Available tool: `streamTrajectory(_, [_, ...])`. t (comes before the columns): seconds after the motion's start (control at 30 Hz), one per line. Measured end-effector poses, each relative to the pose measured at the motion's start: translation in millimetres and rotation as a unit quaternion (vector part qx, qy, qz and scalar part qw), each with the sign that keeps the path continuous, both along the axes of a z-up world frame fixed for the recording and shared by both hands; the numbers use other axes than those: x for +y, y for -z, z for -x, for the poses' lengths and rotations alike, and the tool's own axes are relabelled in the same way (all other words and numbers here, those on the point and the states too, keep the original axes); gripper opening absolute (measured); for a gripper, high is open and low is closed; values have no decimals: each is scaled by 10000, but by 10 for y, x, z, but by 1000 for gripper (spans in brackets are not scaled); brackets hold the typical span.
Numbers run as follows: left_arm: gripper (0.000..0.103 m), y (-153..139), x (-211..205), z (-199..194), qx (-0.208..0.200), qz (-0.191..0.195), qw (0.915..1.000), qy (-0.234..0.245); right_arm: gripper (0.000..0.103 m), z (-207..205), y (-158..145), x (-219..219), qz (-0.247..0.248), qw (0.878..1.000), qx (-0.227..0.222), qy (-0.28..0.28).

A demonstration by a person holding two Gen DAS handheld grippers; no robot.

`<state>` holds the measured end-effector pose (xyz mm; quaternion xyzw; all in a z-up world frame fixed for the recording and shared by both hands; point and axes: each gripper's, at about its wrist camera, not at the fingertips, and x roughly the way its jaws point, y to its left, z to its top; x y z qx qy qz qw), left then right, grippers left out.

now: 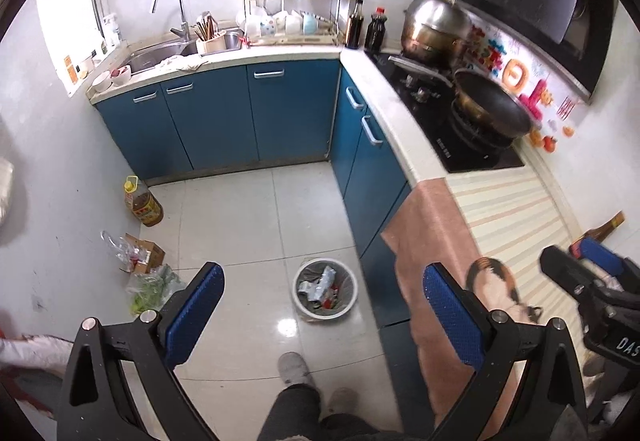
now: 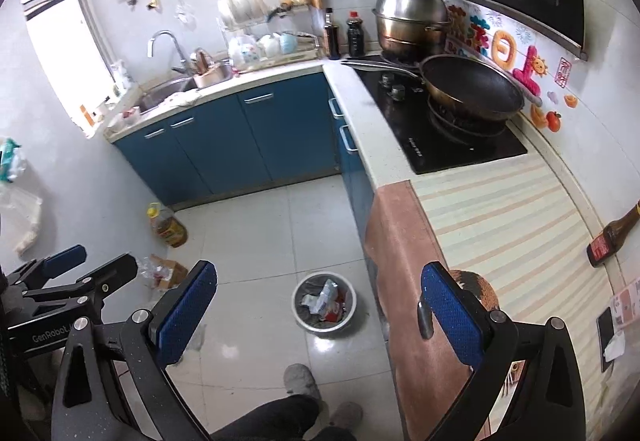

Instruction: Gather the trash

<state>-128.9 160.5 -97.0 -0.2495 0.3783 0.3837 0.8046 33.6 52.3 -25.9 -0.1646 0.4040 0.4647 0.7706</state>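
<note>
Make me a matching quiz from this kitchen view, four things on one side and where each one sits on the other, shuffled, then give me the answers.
Things:
1. waste basket
2. wok
3. cooking oil jug
4. brown sauce bottle

Places:
A. lying on the striped counter mat
B. on the front burner of the black stove
C. on the floor tiles, out in the open
D. on the floor by the left wall, beside the blue cabinets

Pairs: 1-C, 2-B, 3-D, 4-A
</note>
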Motion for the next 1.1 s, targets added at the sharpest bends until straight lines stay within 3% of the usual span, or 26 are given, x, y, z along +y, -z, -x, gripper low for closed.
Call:
streamTrajectory(0.37, [102, -199, -419, 195, -205, -20, 9996, -191, 103, 186, -90, -417, -48, 9977, 320, -589])
streamTrajectory(1.1, [102, -32, -438, 479, -47, 178, 9997, -180, 103, 415, 97, -361, 79, 9969, 570, -535])
